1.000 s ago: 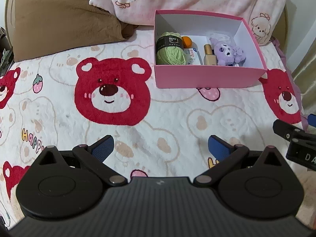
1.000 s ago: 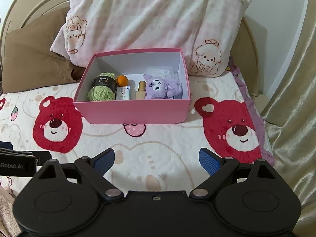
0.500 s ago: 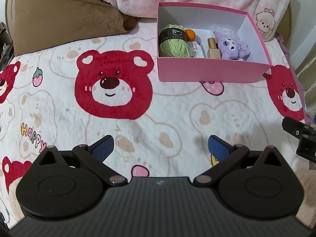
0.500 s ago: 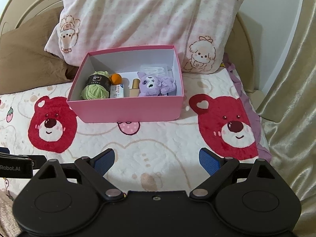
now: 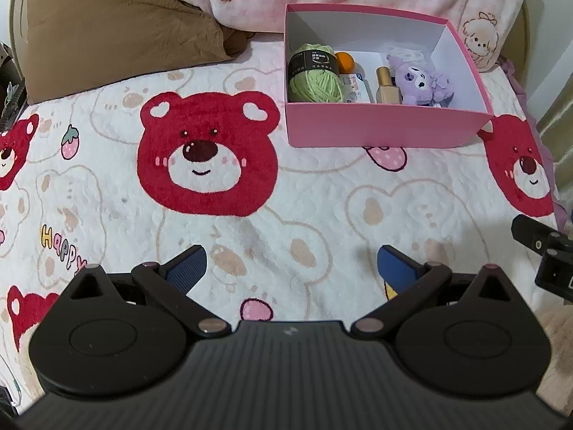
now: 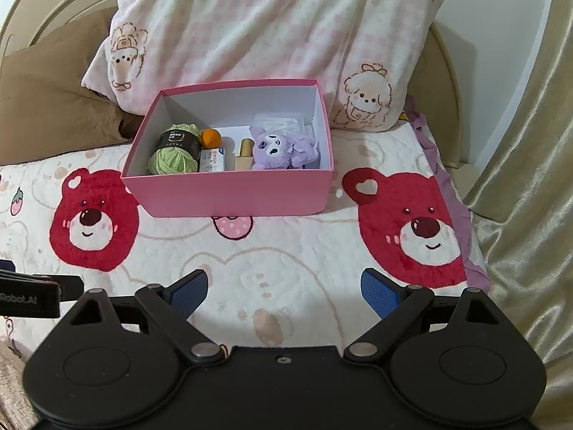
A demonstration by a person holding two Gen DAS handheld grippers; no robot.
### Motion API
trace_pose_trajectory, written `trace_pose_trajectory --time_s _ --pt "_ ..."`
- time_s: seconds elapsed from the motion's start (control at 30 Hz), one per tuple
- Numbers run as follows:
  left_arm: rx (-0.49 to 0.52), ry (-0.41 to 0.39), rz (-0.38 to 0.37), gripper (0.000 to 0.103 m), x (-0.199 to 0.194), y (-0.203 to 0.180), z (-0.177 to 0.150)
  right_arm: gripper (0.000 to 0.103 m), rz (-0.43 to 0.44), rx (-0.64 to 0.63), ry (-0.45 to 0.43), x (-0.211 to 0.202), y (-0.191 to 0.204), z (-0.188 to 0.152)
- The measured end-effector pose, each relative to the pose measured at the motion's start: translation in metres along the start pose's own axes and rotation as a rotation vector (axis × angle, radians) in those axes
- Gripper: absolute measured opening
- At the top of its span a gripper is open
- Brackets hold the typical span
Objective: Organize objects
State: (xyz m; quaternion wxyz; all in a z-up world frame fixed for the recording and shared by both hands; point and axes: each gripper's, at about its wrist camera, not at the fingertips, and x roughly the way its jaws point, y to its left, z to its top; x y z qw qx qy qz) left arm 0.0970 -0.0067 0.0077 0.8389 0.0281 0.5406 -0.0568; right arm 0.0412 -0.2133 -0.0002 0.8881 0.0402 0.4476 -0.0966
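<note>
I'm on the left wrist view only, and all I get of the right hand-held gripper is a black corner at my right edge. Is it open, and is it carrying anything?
Observer: The right hand-held gripper is wide open and empty. Only bedspread shows between its blue pads.
Operator: Good. My view cuts off just right of the pink box. What's over there?
Observer: Past the pink box the bedspread ends in a purple frill, and a gold curtain hangs right alongside that edge.
</note>
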Motion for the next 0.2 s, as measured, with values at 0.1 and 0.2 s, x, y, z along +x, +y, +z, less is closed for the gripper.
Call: trace_pose_trajectory --time_s 0.1,0.2 --pt "-0.009 -0.008 0.004 0.103 -0.0016 0.0016 0.0000 0.094 -0.002 0.005 0.003 0.0003 -0.0010 -0.0003" --pt "-0.009 -0.010 0.001 0.103 -0.0022 0.0026 0.0003 0.094 -0.003 0.005 0.003 0.0003 -0.0015 -0.0001"
